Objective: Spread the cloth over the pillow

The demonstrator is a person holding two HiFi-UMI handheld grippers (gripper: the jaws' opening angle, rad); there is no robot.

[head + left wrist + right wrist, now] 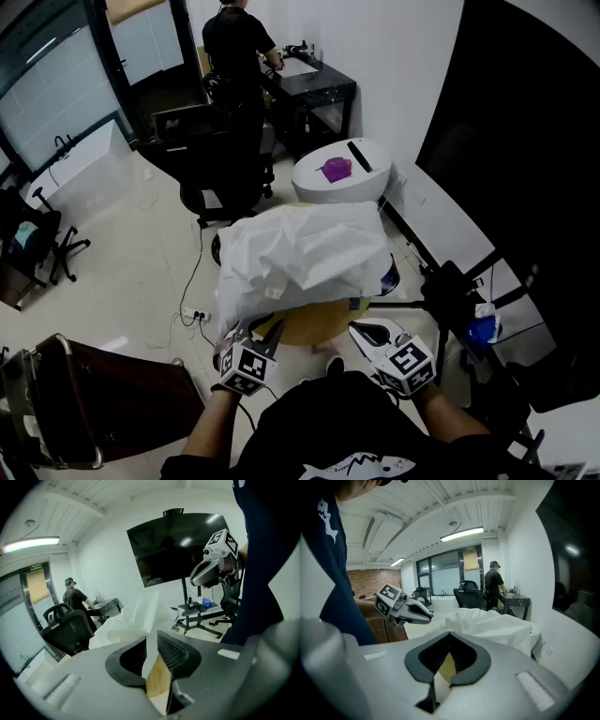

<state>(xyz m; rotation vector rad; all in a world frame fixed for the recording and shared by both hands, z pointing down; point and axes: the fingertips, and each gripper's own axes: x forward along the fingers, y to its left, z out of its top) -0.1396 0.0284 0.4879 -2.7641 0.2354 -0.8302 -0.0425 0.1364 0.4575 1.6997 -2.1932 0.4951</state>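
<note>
Bright, even light comes from ceiling strip lamps (pixel 461 533). The white cloth (pixel 305 253) is nearly washed out, with soft shadows in its folds. Above the cloth, the dark screen (pixel 173 545) carries small glints. Both gripper views bulge, blacken at the corners and blur up close.

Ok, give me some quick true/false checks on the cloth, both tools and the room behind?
1. The left tool grips the cloth. True.
2. The right tool is wide open. False: its jaws are shut.
3. The cloth lies flat on the floor. False: it sits bunched up on the round table.
4. A person stands at the black desk. True.
</note>
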